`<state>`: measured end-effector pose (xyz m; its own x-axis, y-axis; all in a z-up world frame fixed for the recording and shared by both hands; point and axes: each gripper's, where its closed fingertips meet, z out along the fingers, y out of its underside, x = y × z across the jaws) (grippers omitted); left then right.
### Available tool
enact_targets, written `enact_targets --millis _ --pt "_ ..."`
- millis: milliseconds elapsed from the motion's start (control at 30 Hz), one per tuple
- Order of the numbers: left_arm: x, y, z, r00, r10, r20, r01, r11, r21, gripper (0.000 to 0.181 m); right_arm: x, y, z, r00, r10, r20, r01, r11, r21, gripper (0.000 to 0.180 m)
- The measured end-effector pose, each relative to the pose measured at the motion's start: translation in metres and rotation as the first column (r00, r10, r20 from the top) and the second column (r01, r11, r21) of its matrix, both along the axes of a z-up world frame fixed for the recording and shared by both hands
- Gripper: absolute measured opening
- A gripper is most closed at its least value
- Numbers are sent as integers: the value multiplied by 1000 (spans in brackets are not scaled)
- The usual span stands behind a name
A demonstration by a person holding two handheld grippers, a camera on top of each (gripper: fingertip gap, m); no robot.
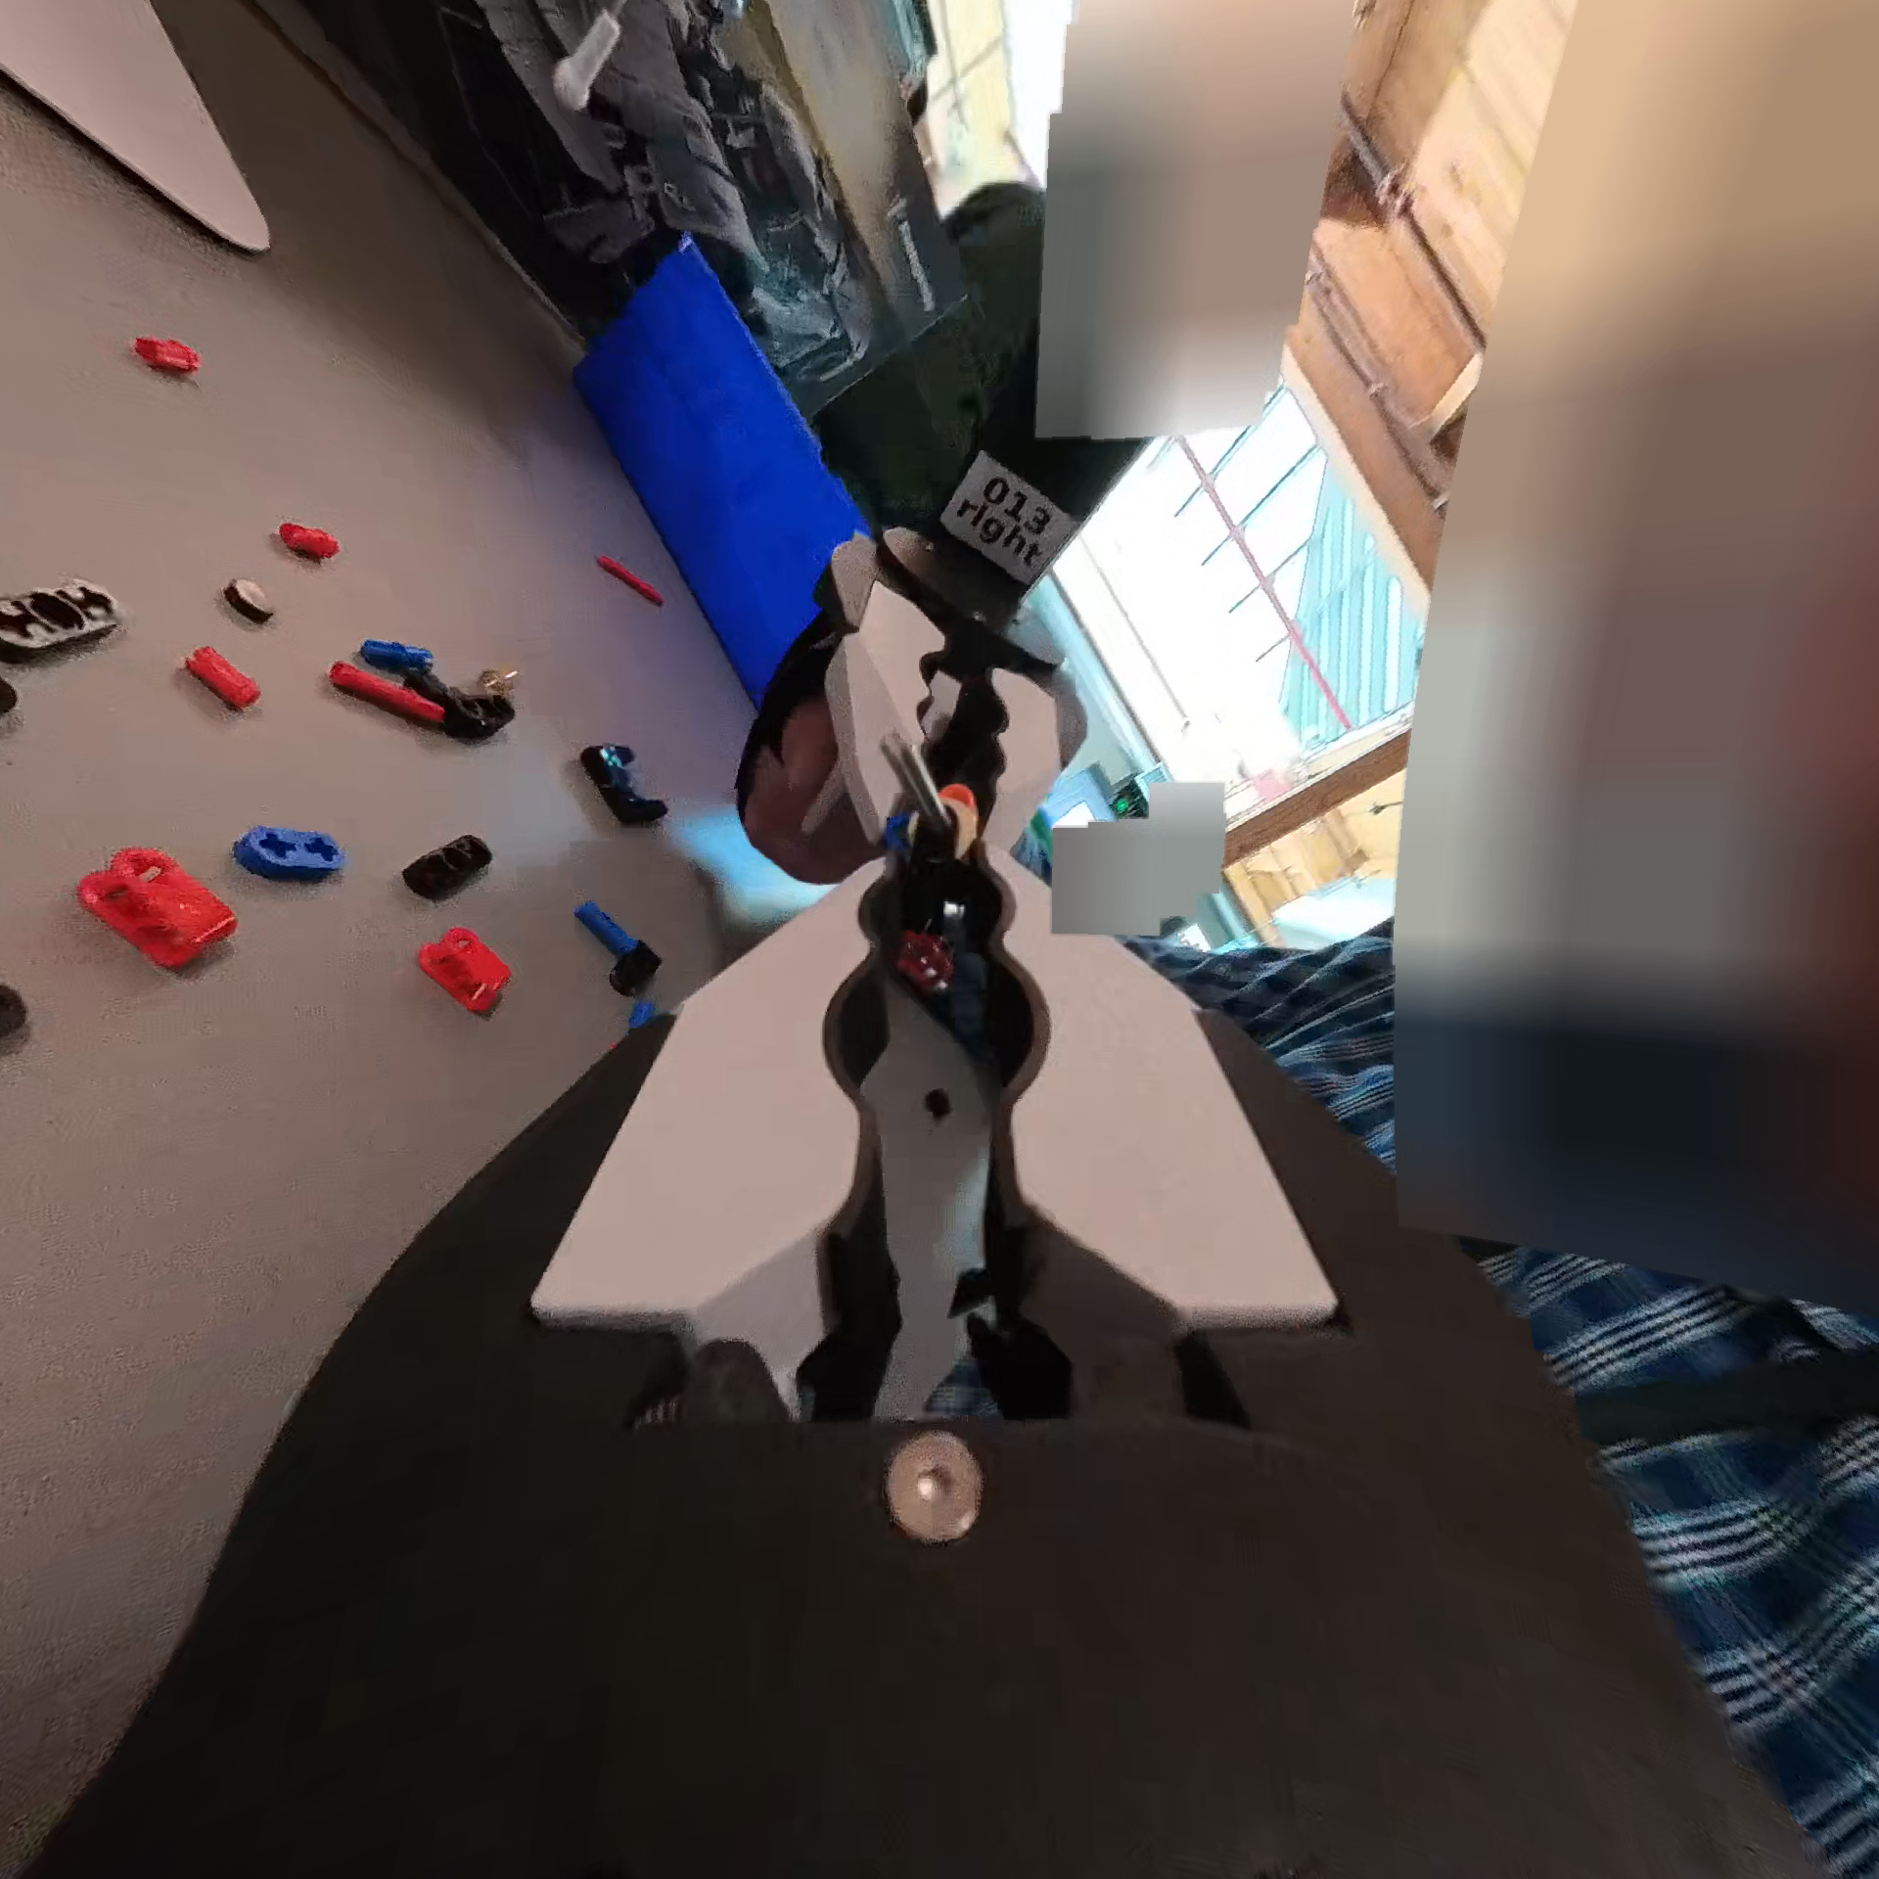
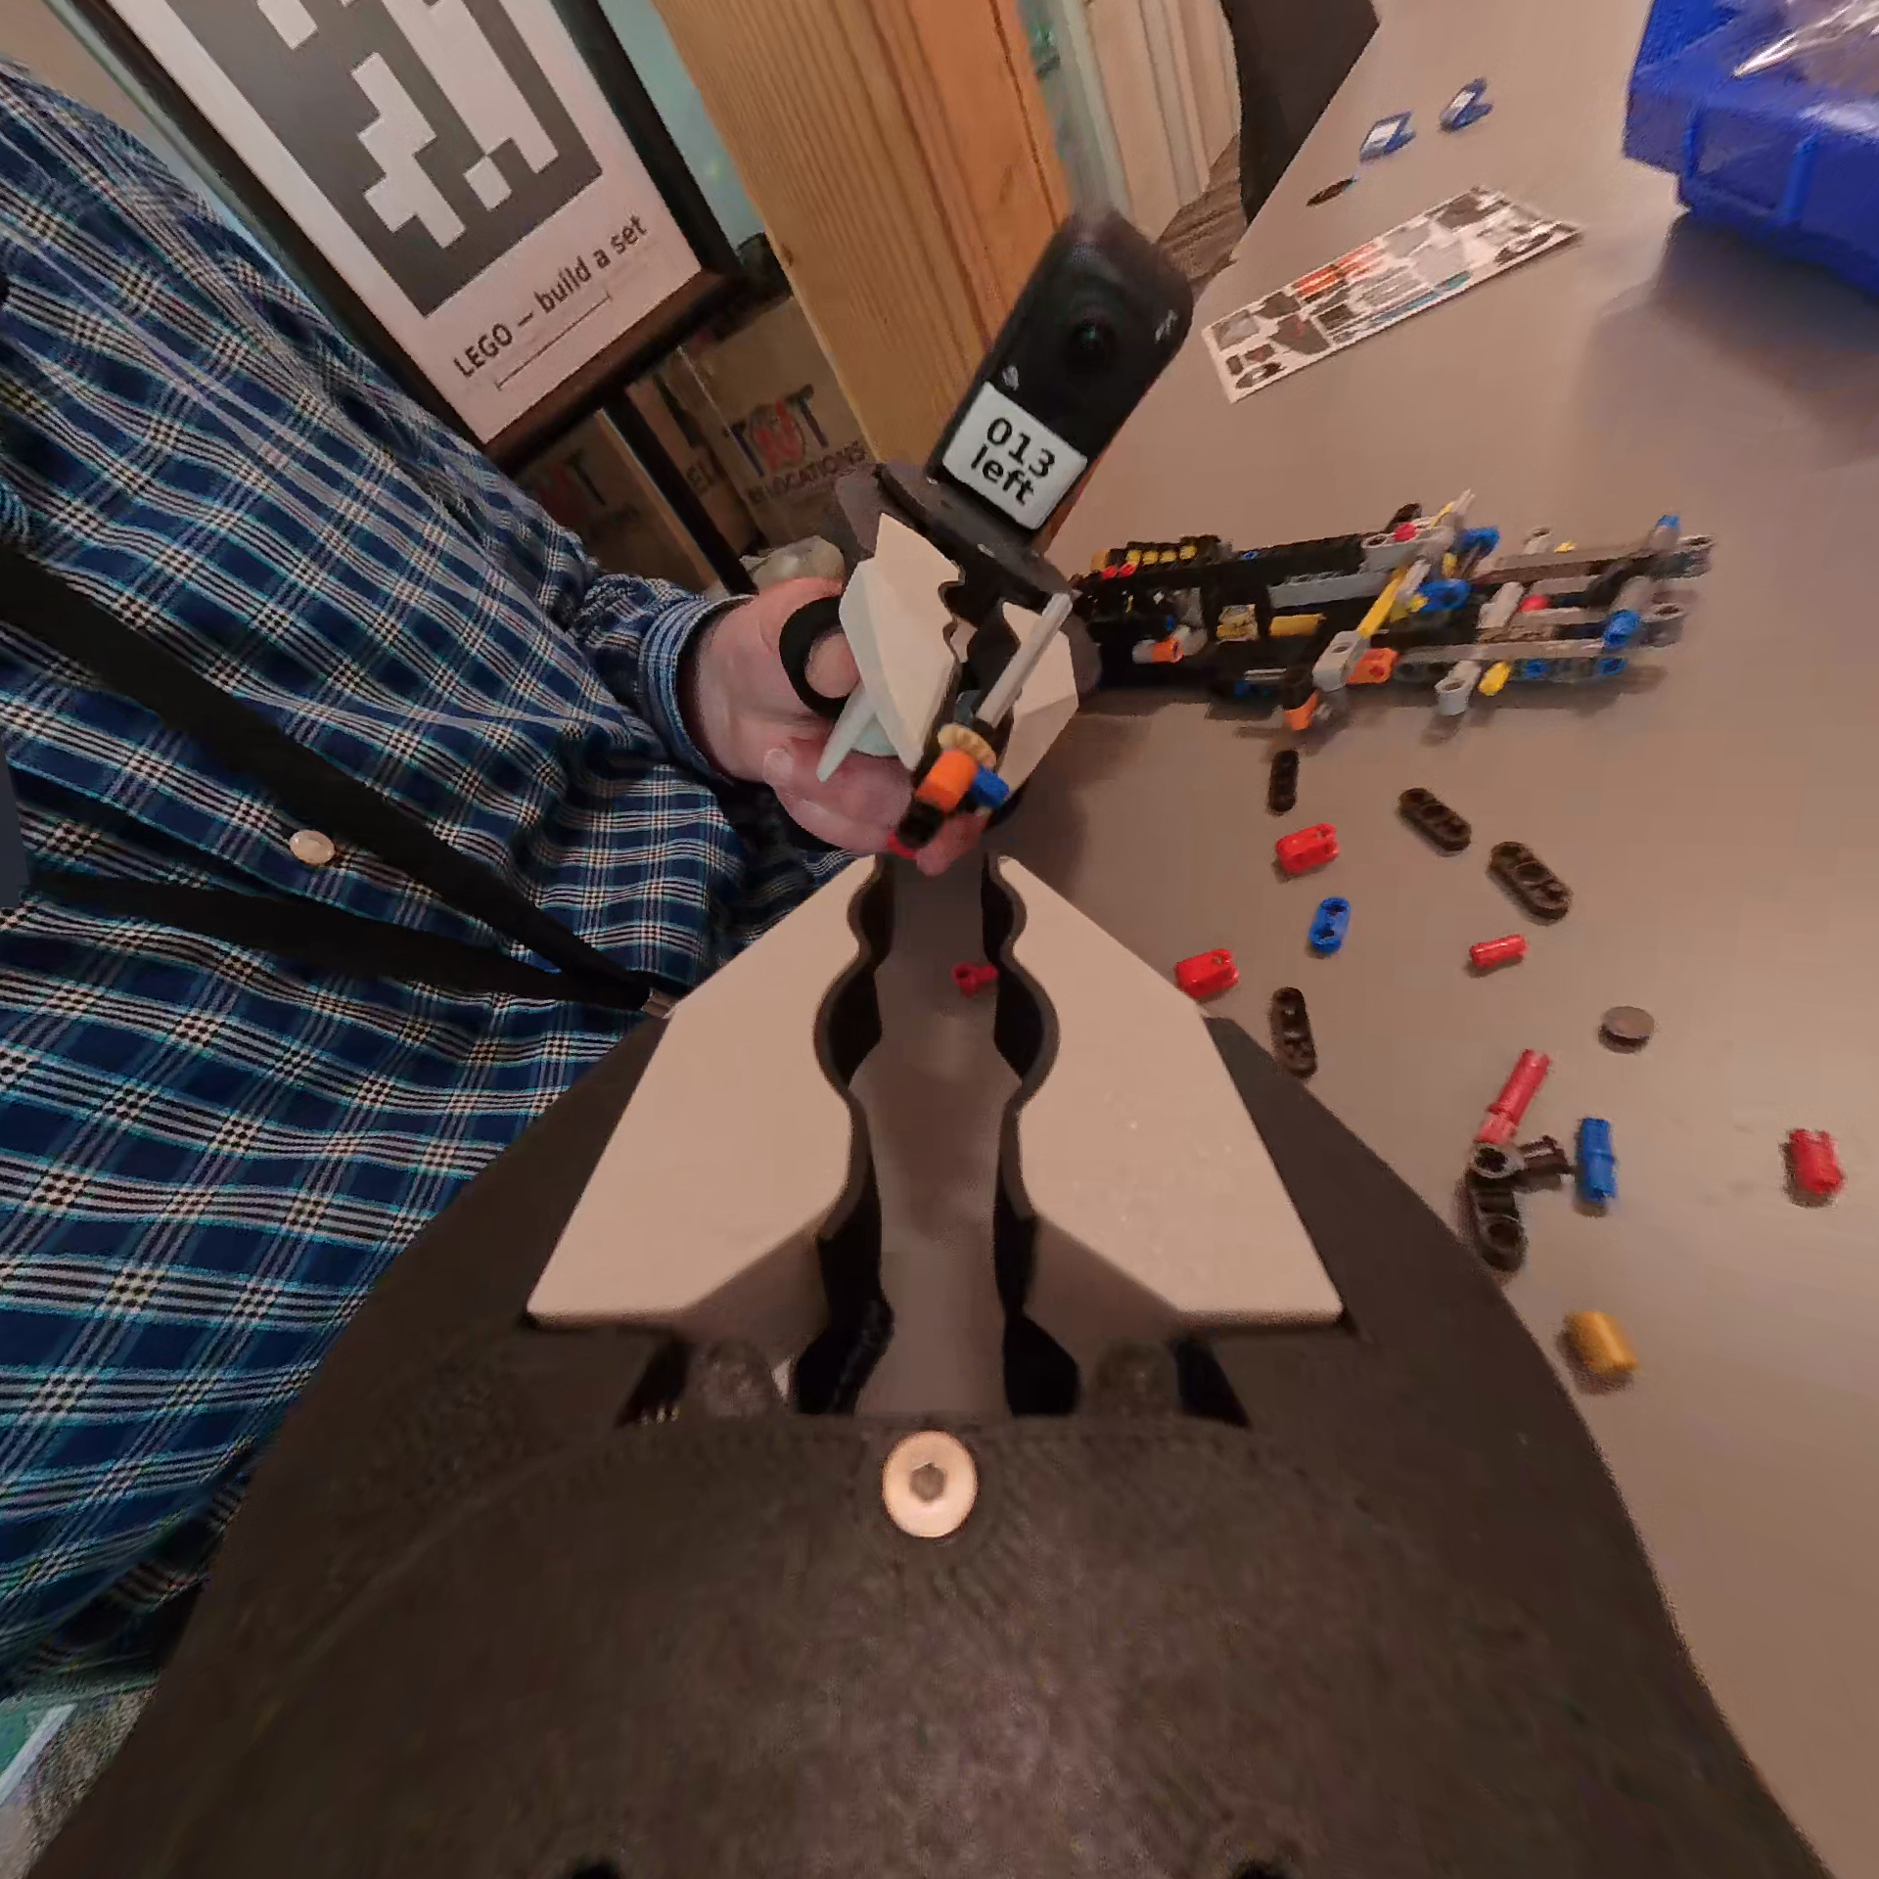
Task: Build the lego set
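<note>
Above the bench (image 2: 1525,1525), left gripper (image 2: 956,783) jaws clamp the small sub-assembly (image 2: 951,783); right gripper (image 2: 935,915) jaws apart; misalignment may dislodge it.

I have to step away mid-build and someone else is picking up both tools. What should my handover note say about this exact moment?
Left claw: shut on a small sub-assembly (grey axle, orange, blue and black bits), held in the air.
Right claw: slightly open, empty, tips right at the sub-assembly, facing the left claw.
On the table: the long chassis, partly built; the sticker sheet; a blue bin; loose red, blue, black and yellow pieces.
Done: chassis frame and the small sub-assembly begun.
Left: probably finish the sub-assembly, fit it to the chassis, use up the loose pieces.
</note>
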<state>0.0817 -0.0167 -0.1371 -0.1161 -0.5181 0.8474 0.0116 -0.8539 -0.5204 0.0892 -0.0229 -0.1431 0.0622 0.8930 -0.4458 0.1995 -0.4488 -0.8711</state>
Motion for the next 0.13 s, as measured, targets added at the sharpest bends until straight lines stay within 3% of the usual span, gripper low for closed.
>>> enact_targets --millis 133 --pt "-3 7 11 993 -2 122 15 995 -104 10 1 3 1 999 -25 21 24 999 33 18"
